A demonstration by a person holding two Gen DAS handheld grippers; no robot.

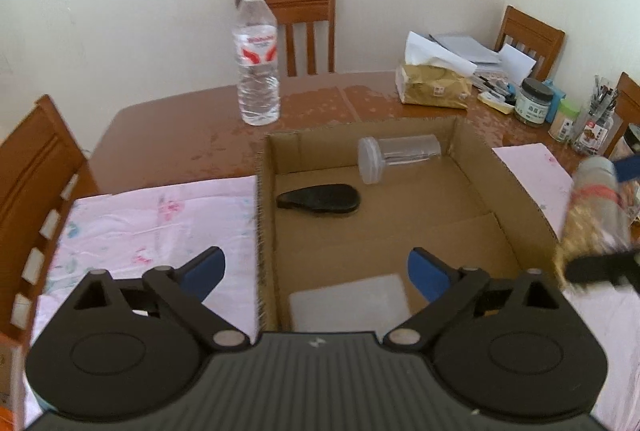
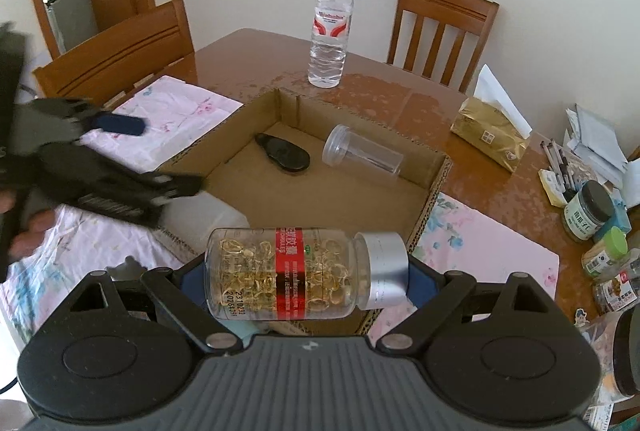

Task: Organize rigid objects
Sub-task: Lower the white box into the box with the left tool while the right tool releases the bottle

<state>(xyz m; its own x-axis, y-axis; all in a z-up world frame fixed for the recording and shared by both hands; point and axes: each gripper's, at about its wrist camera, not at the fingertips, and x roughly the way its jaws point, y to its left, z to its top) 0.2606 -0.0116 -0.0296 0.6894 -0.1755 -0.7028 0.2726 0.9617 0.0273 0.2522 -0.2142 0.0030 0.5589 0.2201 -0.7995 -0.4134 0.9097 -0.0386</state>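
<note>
A: Nearest the lens, the right gripper (image 2: 306, 277) has its tongs clamped on a capsule bottle (image 2: 296, 273), held sideways, cap to the right, at the near rim of the cardboard box (image 2: 430, 199).

B: Probably bound for the box. Left side?

A: The left gripper (image 1: 316, 273) hangs wide, holding nothing, over the near left of the box. Inside: a flat white piece (image 1: 348, 301), perhaps a lid; farther, a black case (image 1: 320, 199) and a clear jar (image 1: 394, 155) lying down. A water bottle (image 1: 256, 59) stands beyond.

Black ribbed gripper (image 1: 316, 273) bodies, silver pivot screws, blue-padded jaws.
</note>
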